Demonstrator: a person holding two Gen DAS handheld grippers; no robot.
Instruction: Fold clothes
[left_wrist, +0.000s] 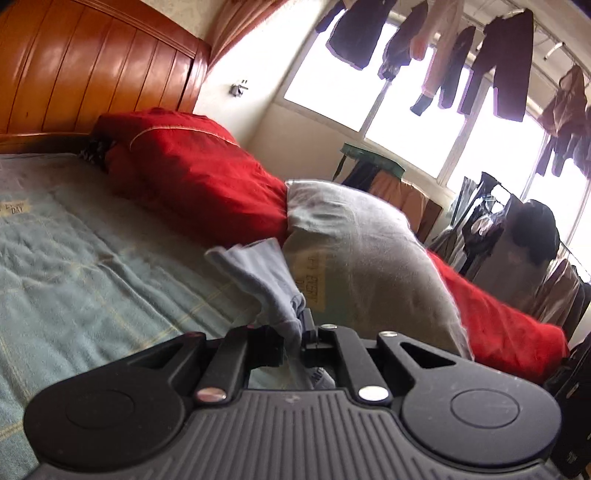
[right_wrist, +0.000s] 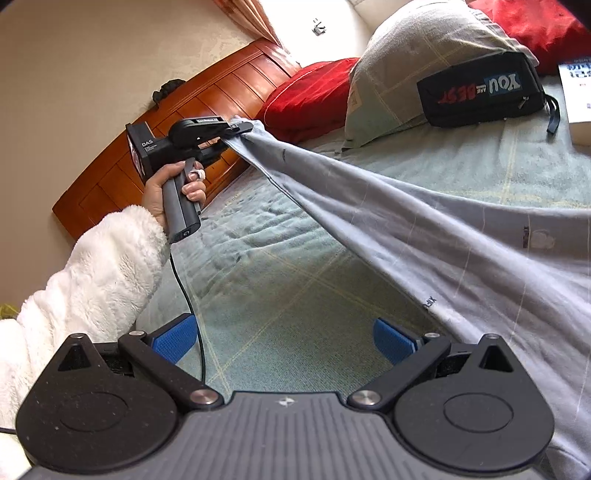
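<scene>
— Looking at the bed (right_wrist: 280, 288) first: its green checked cover lies under everything, with a grey pillow (right_wrist: 417, 62) and a red quilt (left_wrist: 192, 173) up by the wooden headboard (right_wrist: 155, 147). Where is the garment?

— The pale blue shirt (right_wrist: 424, 229) hangs stretched in the air above the cover, from one pinched corner at the upper left down to the lower right edge of the right wrist view, where its far end leaves the frame.

— How do you judge it will handle?

— Light, soft and limp, I would say; it sags between supports and creases freely. Thin cloth like this slips from a shallow pinch, so a hem or corner taken deep between the pads seems the best hold.

— And the tongs?

— The left gripper (right_wrist: 236, 129), held by a hand (right_wrist: 173, 192) in a white fleece sleeve (right_wrist: 81, 273), is clamped on the shirt's corner; the left wrist view shows the cloth bunched between its fingers. The right gripper (right_wrist: 284, 343) stands wide apart, its blue pads (right_wrist: 177, 341) bare, gripping nothing, with the shirt's edge just beside its right finger.
</scene>
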